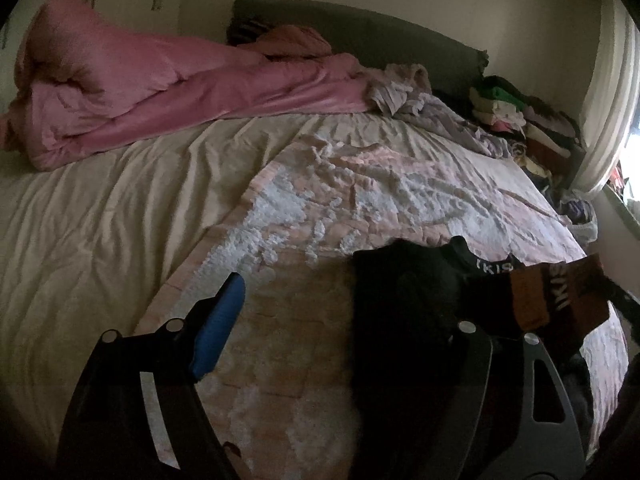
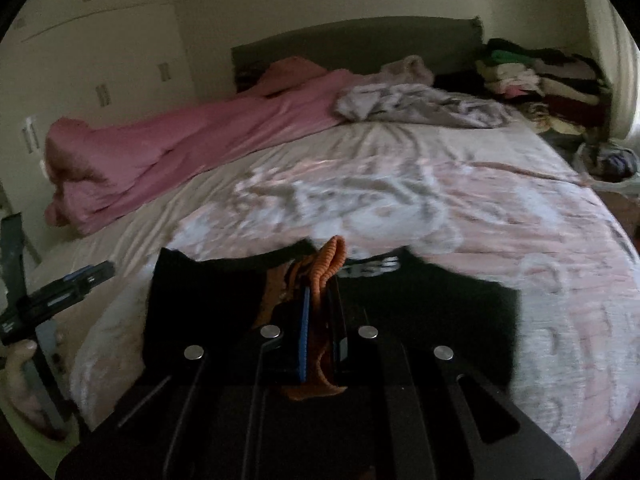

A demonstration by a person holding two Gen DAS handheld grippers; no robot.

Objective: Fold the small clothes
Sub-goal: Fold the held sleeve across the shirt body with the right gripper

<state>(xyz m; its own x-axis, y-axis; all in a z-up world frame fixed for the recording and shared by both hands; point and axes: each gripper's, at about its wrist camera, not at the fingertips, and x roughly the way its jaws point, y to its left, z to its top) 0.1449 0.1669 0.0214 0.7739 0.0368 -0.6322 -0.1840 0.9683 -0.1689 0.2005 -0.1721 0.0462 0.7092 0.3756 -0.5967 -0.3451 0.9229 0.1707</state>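
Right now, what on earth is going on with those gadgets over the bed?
A person is folding small clothes on a bed, holding a two-finger tool in each hand. The right gripper has its fingers shut on an orange ribbed band of a black garment with white lettering, lifting that part above the pink patterned cover. The left gripper is open and holds nothing, beside the garment. A stack of folded clothes sits by the headboard.

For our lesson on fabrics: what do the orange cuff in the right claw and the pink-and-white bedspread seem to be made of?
Orange cuff: looks like ribbed knit, matte; fine parallel ridges show along its curled edge. Bedspread: probably tufted or chenille cotton, matte; raised white nubbly patches stand over flat pink squares. Fibre itself cannot be confirmed.
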